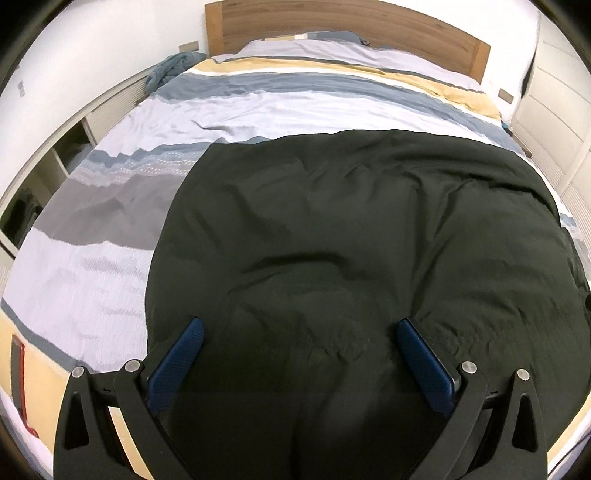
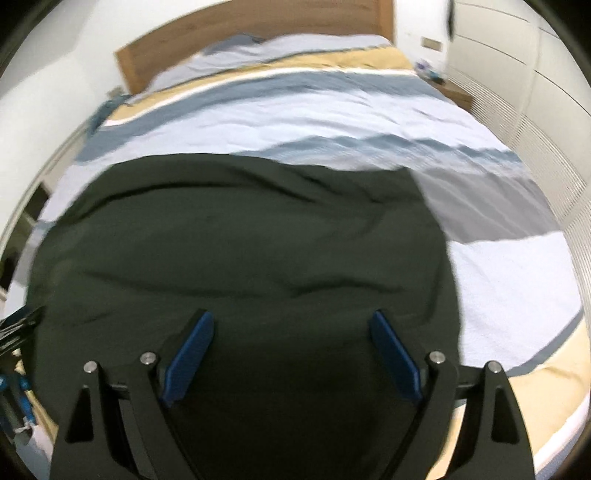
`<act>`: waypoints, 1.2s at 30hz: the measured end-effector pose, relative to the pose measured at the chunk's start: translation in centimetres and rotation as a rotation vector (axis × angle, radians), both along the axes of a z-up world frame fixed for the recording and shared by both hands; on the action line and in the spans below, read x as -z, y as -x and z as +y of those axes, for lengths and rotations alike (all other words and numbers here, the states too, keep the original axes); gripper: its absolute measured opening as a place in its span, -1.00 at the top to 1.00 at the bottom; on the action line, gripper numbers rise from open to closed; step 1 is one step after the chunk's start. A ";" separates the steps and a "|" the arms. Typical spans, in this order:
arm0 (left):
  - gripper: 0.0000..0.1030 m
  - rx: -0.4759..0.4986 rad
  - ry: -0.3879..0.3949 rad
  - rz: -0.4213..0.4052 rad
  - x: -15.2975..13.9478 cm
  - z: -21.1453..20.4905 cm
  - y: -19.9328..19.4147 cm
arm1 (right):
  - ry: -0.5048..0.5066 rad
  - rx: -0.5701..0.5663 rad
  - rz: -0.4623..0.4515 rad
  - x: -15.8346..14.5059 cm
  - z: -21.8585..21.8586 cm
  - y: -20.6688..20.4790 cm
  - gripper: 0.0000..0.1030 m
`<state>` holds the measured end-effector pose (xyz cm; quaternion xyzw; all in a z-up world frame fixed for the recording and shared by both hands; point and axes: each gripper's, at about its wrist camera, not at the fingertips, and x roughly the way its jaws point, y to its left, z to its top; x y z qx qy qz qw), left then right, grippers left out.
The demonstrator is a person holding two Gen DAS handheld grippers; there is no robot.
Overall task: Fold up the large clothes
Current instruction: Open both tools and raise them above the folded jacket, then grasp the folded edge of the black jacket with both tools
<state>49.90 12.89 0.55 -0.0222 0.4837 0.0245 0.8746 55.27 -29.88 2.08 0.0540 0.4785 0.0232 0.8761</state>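
Looked over both wrist views and honestly there's nothing readable anywhere, no labels, brands, numbers or signs. The dark garment [image 1: 351,240] shows no print or tag, and the striped bedcover [image 1: 258,107] is just plain colour bands.

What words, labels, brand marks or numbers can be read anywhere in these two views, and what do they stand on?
None can be read.
The dark garment shows no print or tag.
The striped bedcover carries only a woven pattern.
The wooden headboard is plain.
The wall plates are too small and blurred to show any marking.
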 end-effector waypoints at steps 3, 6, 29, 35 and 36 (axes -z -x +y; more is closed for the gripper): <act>-0.99 -0.016 0.012 0.006 0.3 0.2 0.7 | 0.020 -0.075 -0.017 -0.1 2.9 1.0 -0.69; -0.99 -0.020 0.012 0.017 0.9 0.0 1.0 | 0.012 -0.108 -0.005 0.8 4.4 0.8 -0.69; -0.99 0.026 -0.041 0.063 2.3 -0.5 1.2 | 0.072 -0.009 0.044 3.6 -3.2 0.9 -0.76; -0.99 0.045 -0.035 0.055 2.4 -0.2 1.3 | 0.083 0.063 0.072 4.0 -6.7 1.2 -0.76; -0.99 0.045 -0.025 0.055 2.3 -0.1 1.4 | 0.079 0.076 0.076 4.1 -7.4 1.2 -0.76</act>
